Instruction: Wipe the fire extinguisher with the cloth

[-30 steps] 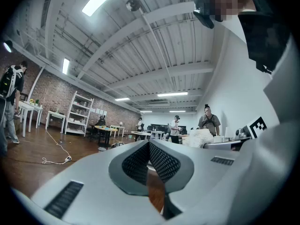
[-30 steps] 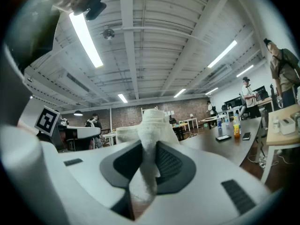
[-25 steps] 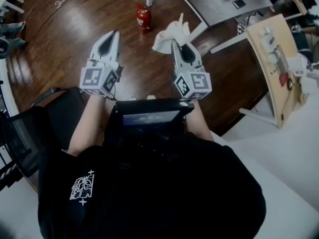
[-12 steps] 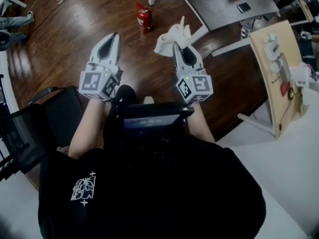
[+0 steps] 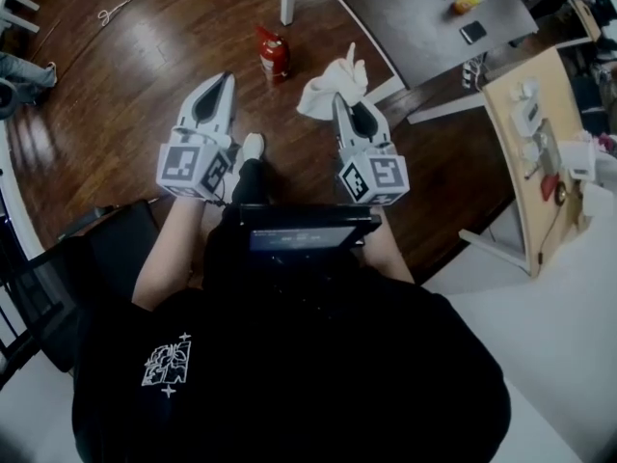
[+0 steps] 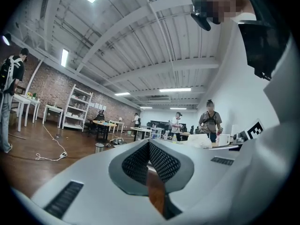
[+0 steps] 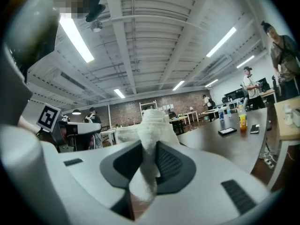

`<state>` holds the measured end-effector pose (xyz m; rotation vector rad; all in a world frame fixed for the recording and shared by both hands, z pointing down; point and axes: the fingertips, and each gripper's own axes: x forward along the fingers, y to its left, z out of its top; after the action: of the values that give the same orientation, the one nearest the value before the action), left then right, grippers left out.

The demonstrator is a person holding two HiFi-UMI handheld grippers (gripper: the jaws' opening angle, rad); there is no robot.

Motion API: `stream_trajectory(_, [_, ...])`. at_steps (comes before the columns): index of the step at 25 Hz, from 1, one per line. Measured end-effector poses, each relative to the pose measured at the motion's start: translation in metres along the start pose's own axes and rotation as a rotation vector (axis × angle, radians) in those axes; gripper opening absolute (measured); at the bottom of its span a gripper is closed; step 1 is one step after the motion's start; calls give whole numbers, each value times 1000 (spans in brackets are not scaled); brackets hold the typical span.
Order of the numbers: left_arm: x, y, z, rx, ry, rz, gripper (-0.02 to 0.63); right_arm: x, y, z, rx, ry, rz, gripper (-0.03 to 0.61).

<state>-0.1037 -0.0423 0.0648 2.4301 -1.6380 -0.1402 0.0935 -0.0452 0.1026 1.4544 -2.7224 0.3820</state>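
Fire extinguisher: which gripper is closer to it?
Left. The left gripper is just below-left of the fire extinguisher; the right gripper, holding the cloth, sits farther right.

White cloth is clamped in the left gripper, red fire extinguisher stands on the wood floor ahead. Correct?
No. The white cloth is clamped in the right gripper, not the left gripper, whose jaws are shut on nothing; the right gripper view shows this. The red fire extinguisher does stand on the wooden floor ahead.

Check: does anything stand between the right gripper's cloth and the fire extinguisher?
Nothing visible does. The right gripper, shut on the cloth, is held above open wooden floor, and the fire extinguisher stands upright ahead, slightly to its left.
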Motion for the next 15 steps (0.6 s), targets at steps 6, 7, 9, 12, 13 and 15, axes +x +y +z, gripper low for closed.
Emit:
stream_trajectory(6, [62,53,-16,30,41,-47,2,75,-9,-8,1,7,-19,95])
stream_trajectory(7, [70,59,-19,30,45,-49,2,86,-10,-9,0,12,-15,95])
stream_trajectory(9, [85,71,-28,30,50,-51,2,106,-14,-15,-9,21,-2,95])
stream_trajectory(12, [104,88,-56,31,56,-53,2,134,-26,-36,-18,21,6,95])
stream_trajectory(13, [110,95,-71,36,64,-52,2,144,-32,-47,-18,19,6,95])
stream_trajectory(15, [120,112,-102,44,77,-46,2,164,-45,-74,-17,9,6,95])
